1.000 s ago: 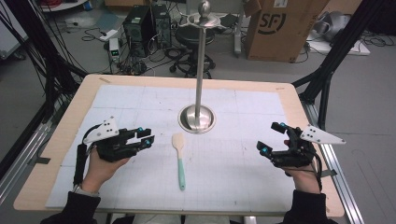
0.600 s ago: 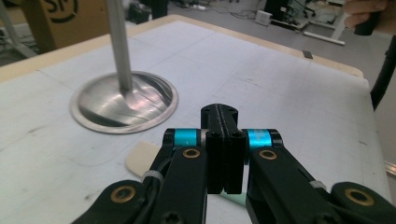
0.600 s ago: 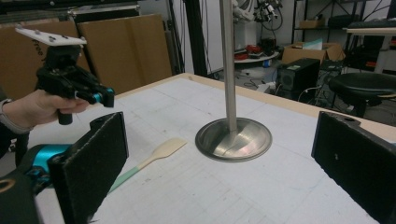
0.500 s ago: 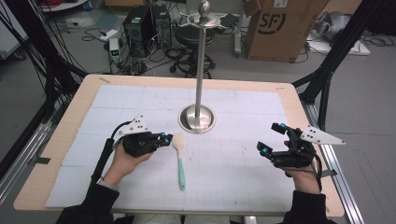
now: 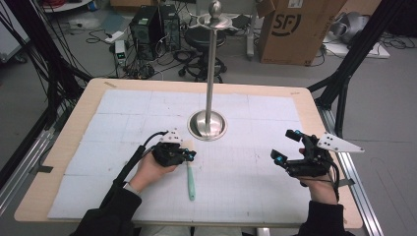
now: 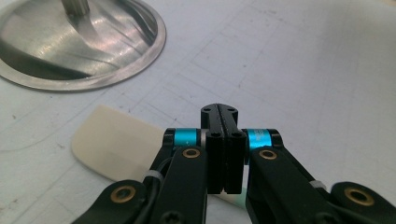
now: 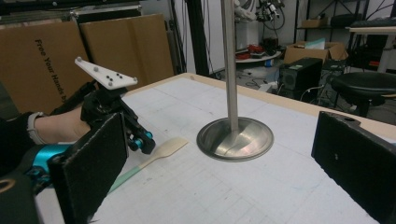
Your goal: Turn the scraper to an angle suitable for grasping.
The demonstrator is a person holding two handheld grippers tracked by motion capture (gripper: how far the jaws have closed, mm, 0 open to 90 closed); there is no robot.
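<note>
Left gripper [image 5: 189, 155] has moved over the spatula [image 5: 190, 179], jaws together; right gripper [image 5: 290, 146] unmoved, jaws apart

Left gripper [image 5: 189, 155] jaws pressed together; right gripper [image 5: 286, 146] jaws wide apart.

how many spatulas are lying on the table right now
1. The spatula lies on the white mat, in front of the stand's round base, beside the left claw.

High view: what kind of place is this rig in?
Probably a lab or workshop, not a home: computer towers and loose cables on the floor, a cardboard shipping box behind the table, and black frame struts around it.
</note>
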